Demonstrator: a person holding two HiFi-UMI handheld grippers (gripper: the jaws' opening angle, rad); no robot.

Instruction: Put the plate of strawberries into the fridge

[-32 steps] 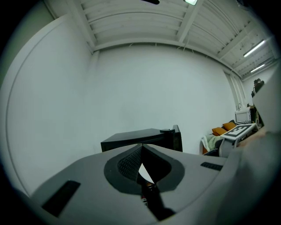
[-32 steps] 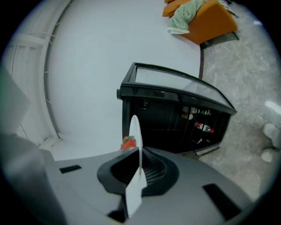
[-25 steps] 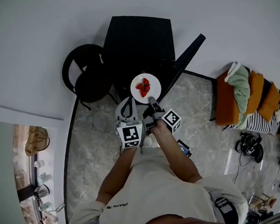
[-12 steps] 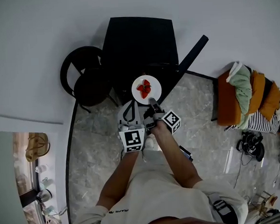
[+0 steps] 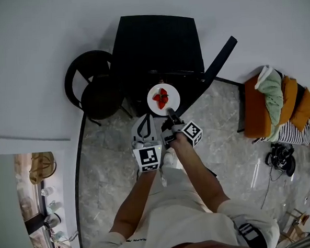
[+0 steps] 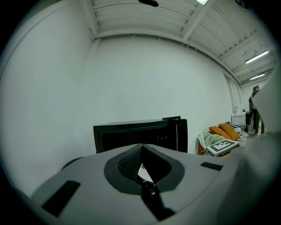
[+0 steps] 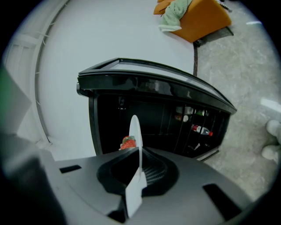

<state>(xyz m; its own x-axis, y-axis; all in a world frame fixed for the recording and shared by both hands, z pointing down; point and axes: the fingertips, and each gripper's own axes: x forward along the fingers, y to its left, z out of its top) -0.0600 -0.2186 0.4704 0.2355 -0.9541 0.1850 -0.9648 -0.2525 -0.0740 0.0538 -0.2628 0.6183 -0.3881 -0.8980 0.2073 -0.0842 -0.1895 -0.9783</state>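
Observation:
A white plate [image 5: 163, 99] with red strawberries [image 5: 161, 98] hangs in front of the open black fridge [image 5: 157, 39]. My right gripper [image 5: 170, 114] is shut on the plate's near rim. In the right gripper view the plate [image 7: 135, 132] stands edge-on between the jaws of my right gripper [image 7: 139, 154], with a strawberry [image 7: 128, 143] on its left face and the dark fridge inside [image 7: 145, 127] behind it. My left gripper [image 5: 143, 126] hovers beside the right one, jaws together and holding nothing. In the left gripper view my left gripper [image 6: 142, 147] points at the fridge [image 6: 140, 134].
The fridge door [image 5: 218, 63] swings open to the right; its shelves hold bottles [image 7: 200, 129]. A round black chair [image 5: 92, 85] stands left of the fridge. An orange seat with clothes [image 5: 274, 108] is at the right, and dark gear [image 5: 277, 158] lies on the marble floor.
The person has stepped a little toward the fridge. The plate and both grippers have moved slightly forward and right with it. The hold on the plate is unchanged.

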